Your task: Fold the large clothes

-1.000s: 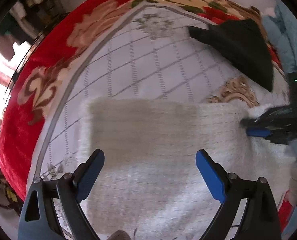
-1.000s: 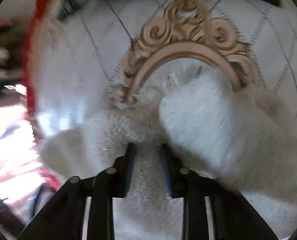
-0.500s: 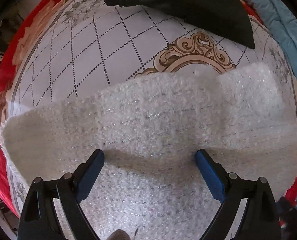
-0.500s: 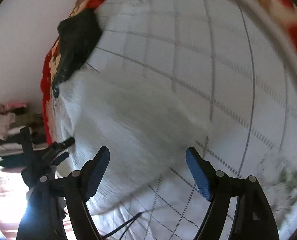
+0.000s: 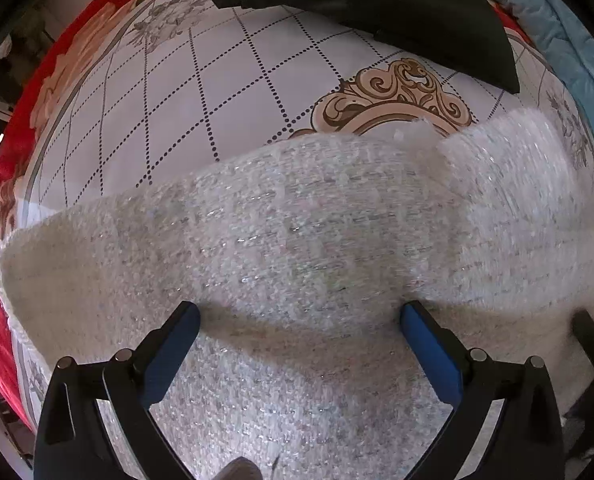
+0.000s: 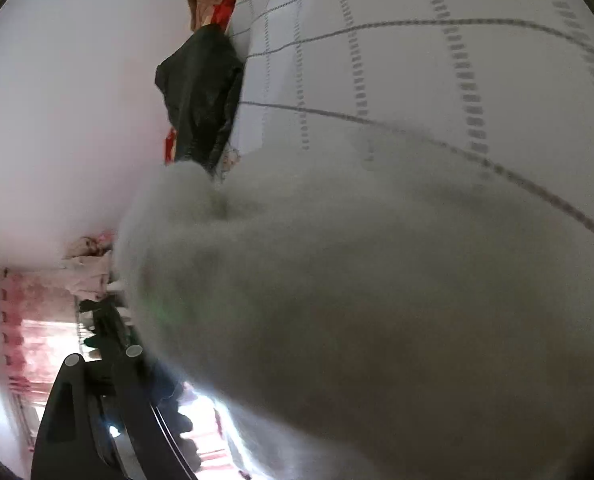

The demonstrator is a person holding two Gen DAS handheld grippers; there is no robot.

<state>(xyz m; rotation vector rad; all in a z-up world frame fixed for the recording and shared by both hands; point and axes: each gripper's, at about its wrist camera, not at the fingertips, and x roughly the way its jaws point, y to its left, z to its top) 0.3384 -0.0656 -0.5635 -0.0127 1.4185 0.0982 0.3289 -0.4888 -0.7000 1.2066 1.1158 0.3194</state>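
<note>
A white fluffy knit garment (image 5: pixel 297 248) lies across the bed, folded, with an edge running between my left gripper's fingertips. My left gripper (image 5: pixel 299 320) is open and empty, hovering just over the knit. In the right wrist view the same white garment (image 6: pixel 357 300) fills most of the frame, blurred and very close to the lens. It hides the right gripper's fingertips; only the left finger's black frame (image 6: pixel 97 412) shows, so I cannot tell whether it is open or shut.
The bed cover (image 5: pixel 169 120) is white with a dotted diamond grid, a gold scroll motif (image 5: pixel 397 96) and a red floral border. A black garment (image 5: pixel 377 8) lies at the far side, also in the right wrist view (image 6: pixel 201 92). Blue clothing (image 5: pixel 569 40) lies at the far right.
The right gripper has swung close onto the white garment, which now covers its fingers. The left gripper has stayed open over the knit, barely moving in the last half second.
</note>
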